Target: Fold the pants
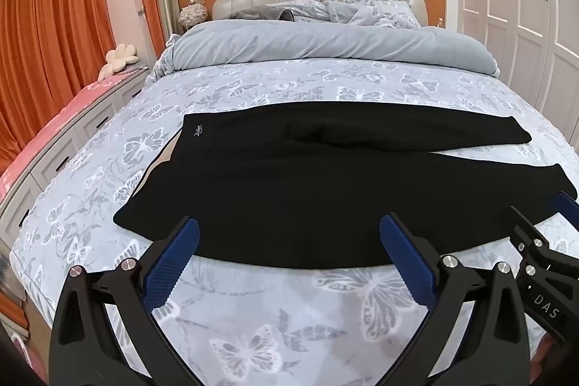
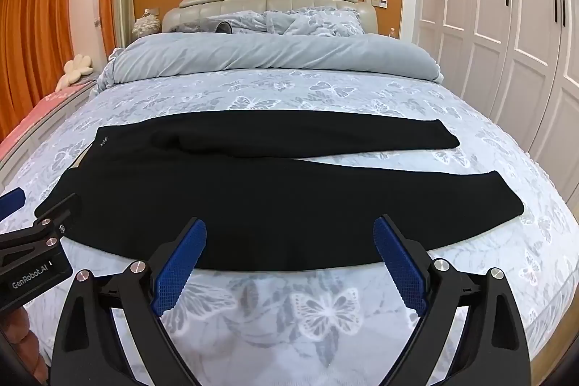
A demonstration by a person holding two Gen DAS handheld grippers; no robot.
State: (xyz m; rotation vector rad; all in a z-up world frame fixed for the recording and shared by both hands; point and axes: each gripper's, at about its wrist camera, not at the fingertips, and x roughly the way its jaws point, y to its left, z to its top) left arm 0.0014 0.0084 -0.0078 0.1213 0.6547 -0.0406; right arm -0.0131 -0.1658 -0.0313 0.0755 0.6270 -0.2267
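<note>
- One pair of black fabric pants (image 1: 289, 176) is lying flat across the butterfly-print grey bedsheet (image 1: 253, 324), legs spreading rightward, small illegible white logo near the waistband.
- Left blue-padded black gripper (image 1: 289, 237), marked "GenRobot.AI", is hovering wide open, gripping nothing.
- Right blue-padded black gripper (image 2: 289, 234), marked "DAS", is likewise gaping, empty.

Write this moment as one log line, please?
black pants flat on bed, unfolded | left gripper open | right gripper open | neither gripping
</note>
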